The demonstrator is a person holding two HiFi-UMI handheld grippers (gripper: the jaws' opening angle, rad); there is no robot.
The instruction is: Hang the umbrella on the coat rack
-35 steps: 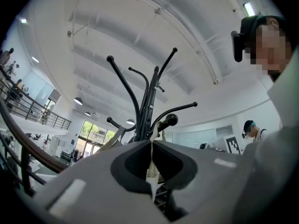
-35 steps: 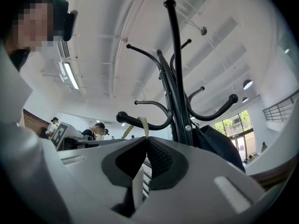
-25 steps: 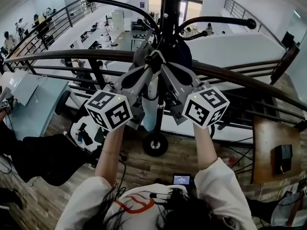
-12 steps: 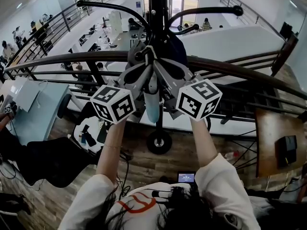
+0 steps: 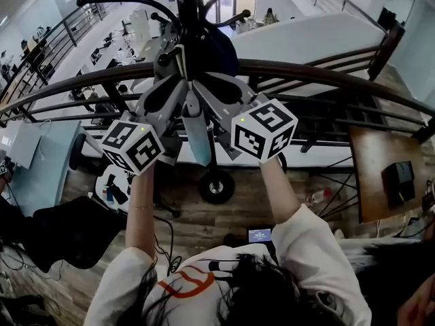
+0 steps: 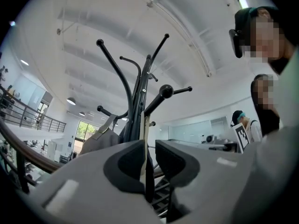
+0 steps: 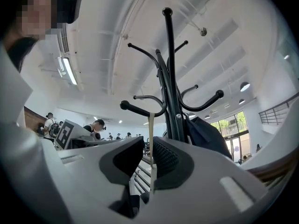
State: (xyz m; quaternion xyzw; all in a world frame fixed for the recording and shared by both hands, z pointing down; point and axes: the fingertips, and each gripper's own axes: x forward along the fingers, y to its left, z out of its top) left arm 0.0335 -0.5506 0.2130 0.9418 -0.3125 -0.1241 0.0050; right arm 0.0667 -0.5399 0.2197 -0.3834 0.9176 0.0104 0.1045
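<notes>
Up by the rack, holding the umbrella by its thin strap. Pinching that strap with the left gripper and the right gripper, both squeezed nearly together, nothing but strap in the narrow gap. Dangling the small folded umbrella just under the two grippers, close to the rack. Looks light and soft, so likely to swing and twist. Best to hold the strap, not the smooth, slippery cloth. Keep the floppy strap pulled open so a hook can go through. Hard to tell if the strap already sits over that hook or only passes beside it. Cannot see the top of the umbrella behind the grippers.
</notes>
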